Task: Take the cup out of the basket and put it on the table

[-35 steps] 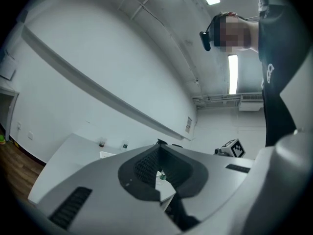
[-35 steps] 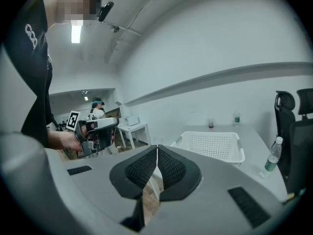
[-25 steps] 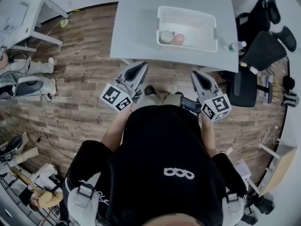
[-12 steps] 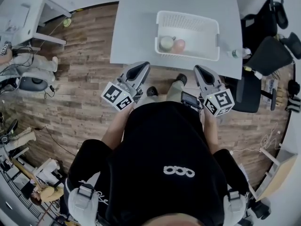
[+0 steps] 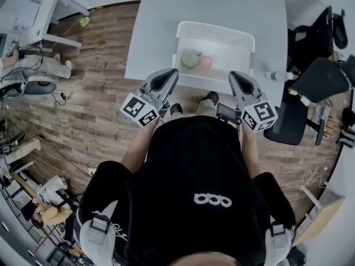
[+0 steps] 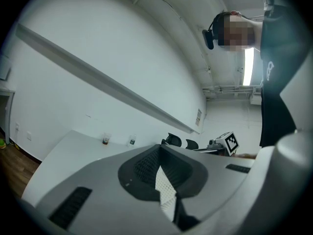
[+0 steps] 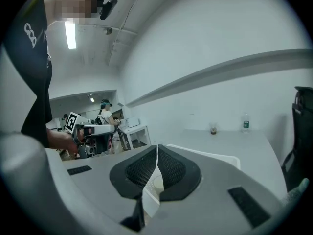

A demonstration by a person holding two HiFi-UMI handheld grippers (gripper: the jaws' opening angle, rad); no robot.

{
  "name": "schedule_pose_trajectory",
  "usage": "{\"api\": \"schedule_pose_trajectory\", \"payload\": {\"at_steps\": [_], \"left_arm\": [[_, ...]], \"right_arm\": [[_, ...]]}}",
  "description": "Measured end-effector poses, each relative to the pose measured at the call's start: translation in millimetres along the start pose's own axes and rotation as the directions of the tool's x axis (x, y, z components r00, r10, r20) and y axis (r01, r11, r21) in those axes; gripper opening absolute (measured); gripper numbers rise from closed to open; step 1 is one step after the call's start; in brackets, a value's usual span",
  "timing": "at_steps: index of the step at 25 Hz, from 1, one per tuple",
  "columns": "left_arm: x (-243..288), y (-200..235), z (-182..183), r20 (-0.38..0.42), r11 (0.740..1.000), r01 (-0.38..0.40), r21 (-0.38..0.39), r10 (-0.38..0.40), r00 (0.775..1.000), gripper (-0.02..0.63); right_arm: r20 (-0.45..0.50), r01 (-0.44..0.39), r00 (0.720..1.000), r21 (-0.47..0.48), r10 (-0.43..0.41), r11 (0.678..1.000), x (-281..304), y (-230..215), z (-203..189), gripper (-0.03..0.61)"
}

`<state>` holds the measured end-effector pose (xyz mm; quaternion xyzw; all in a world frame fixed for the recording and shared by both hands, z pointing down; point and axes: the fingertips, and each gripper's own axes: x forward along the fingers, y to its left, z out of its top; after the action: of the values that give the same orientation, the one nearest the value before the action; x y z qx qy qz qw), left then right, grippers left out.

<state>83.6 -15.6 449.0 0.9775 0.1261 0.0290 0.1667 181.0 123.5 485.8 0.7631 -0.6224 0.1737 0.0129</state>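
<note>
**A:** Closest to the person, how did the grippers stand?

**B:** The left gripper (image 5: 168, 76) and the right gripper (image 5: 237, 78) were both closed, pads meeting, with nothing held. Each pointed at the table's (image 5: 161, 21) near edge, the left by the basket's (image 5: 217, 31) near left corner and the right by its near right corner.

**A:** And the cup?

**B:** The cup (image 5: 190, 59) was inside the basket, against the near wall toward the left, just beside a pink round thing (image 5: 204, 63). The rest of the basket floor lay bare.

**A:** Was there room around it?

**B:** The basket sat close to the table's near edge. Bare white table lay to its left and beyond it. To the right, a small bottle (image 5: 273, 76) stood near the table's right edge.

**A:** Further out?

**B:** Black chairs (image 5: 316, 76) crowded the table's right side. A wood-plank floor (image 5: 94, 98) spread to the left, with a white desk (image 5: 55, 21) well apart at the far left.
</note>
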Motion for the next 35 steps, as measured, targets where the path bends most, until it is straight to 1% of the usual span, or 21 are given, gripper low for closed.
{"api": "schedule_pose_trajectory", "payload": {"at_steps": [2, 5, 10, 13, 18, 24, 30, 32, 35], "left_arm": [[13, -1, -1, -0.004, 1.0, -0.014, 0.004, 0.014, 1.0, 0.008], [29, -5, -3, -0.006, 0.999, -0.037, 0.006, 0.037, 0.999, 0.008], [55, -14, -8, -0.017, 0.998, -0.067, 0.01, 0.067, 0.998, 0.008], [71, -24, -14, -0.029, 0.997, -0.075, 0.011, 0.075, 0.997, 0.008], [89, -38, -20, -0.04, 0.997, -0.072, 0.028, 0.073, 0.997, 0.008], [96, -32, -22, -0.038, 0.999, -0.049, 0.017, 0.05, 0.998, 0.008], [94, -7, -16, -0.029, 0.999, -0.031, 0.011, 0.031, 0.999, 0.008], [89, 5, -11, -0.026, 0.999, -0.033, 0.01, 0.033, 0.999, 0.008], [79, 22, -1, -0.014, 0.999, -0.039, 0.013, 0.04, 0.999, 0.008]], "right_arm": [[0.001, -0.021, 1.0, -0.002, 0.021, 1.0, 0, -12, 1, 0.026], [0.001, -0.081, 0.997, -0.01, 0.082, 0.997, -2, -22, 1, 0.026], [-0.056, -0.182, 0.982, -0.017, 0.181, 0.983, -3, -33, -8, 0.026], [-0.07, -0.209, 0.976, -0.02, 0.207, 0.978, -8, -45, -13, 0.026], [-0.054, -0.21, 0.977, -0.021, 0.209, 0.977, -16, -66, -9, 0.026], [-0.051, -0.162, 0.986, -0.017, 0.161, 0.987, -17, -79, -8, 0.026], [-0.081, -0.136, 0.988, -0.023, 0.133, 0.99, 4, -77, -9, 0.026], [-0.1, -0.144, 0.985, -0.034, 0.14, 0.989, 19, -70, -8, 0.026], [-0.14, -0.184, 0.975, -0.054, 0.175, 0.981, 49, -58, -9, 0.026]]}}
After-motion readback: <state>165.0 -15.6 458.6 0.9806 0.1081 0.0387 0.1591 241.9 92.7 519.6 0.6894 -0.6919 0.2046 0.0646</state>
